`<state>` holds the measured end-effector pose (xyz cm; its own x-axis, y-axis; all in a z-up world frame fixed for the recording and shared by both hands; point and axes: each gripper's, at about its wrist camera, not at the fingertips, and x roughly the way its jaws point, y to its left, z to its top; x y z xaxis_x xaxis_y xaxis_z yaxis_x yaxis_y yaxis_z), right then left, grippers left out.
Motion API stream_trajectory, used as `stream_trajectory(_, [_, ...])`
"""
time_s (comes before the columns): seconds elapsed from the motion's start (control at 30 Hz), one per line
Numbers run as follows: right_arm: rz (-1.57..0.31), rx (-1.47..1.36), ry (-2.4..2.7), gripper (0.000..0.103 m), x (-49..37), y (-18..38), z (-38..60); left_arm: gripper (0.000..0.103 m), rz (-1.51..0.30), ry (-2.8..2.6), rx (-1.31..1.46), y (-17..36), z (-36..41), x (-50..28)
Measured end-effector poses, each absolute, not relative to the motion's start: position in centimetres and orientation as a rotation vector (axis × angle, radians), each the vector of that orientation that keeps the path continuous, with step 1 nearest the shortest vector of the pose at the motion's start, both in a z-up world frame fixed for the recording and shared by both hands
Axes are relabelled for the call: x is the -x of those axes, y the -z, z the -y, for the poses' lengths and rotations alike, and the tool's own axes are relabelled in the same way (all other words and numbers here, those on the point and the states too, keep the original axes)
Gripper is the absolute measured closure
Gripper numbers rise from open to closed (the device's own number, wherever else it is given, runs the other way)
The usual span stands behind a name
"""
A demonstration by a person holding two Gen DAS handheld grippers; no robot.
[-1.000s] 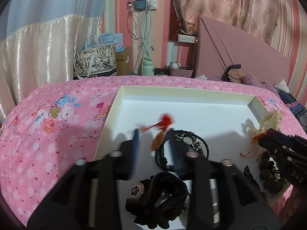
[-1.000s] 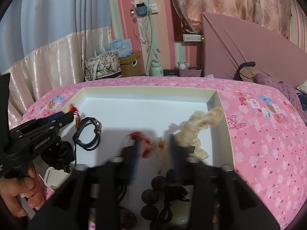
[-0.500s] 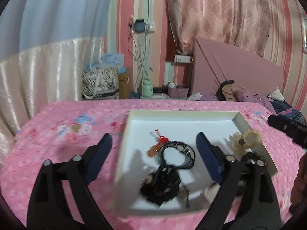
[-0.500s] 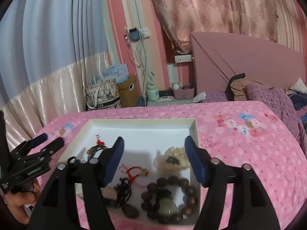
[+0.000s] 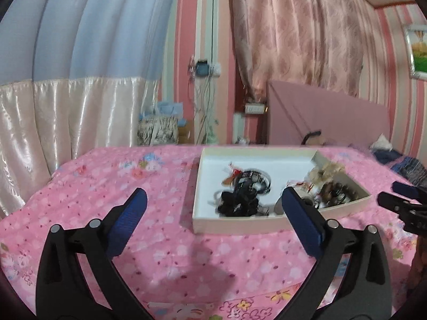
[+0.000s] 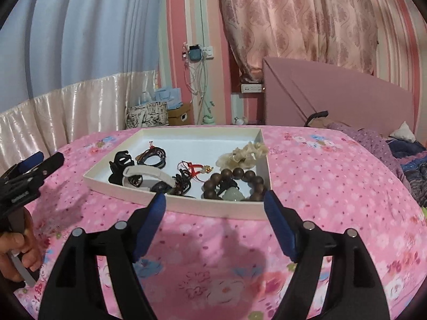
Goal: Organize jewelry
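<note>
The pink floral bedspread [image 6: 333, 186] is taking up most of the view, and on it, ahead of both sets of jaws, the shallow white tray [image 6: 213, 209] is sitting with all the jewelry inside. The right gripper [image 6: 214, 224] is hanging just short of the tray's near wall, its jaws opening wide with nothing between them. The left gripper [image 5: 213, 218] is hovering over bare bedspread, jaws also spreading to full width and empty, the tray lying ahead and toward its right jaw.

Beyond the right jaws the wooden bead bracelet [image 6: 234, 184] is lying nearest, the white band [image 6: 148, 174] further left, the red cord charm [image 6: 196, 168] behind. The black pieces are tangling together, possibly overlapping; that part is blurring in the left view. Picking loose, separate items first is looking wiser, approaching from above.
</note>
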<state>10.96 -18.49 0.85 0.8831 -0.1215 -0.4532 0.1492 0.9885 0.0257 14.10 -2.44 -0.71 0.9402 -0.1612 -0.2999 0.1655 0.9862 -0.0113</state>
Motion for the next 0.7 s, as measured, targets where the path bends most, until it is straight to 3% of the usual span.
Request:
stream_trajectory(0.1, [-0.414,-0.069,0.154,0.021,-10.0,-1.3,18.6,0.003,-0.291,0.166,0.005,0.6,1.9,-13.9])
stream_trajectory(0.7, [-0.393,-0.045,0.234,0.021,-8.8,-1.5,18.3,0.003,-0.297,0.149,-0.014,0.7,2.2,-13.7])
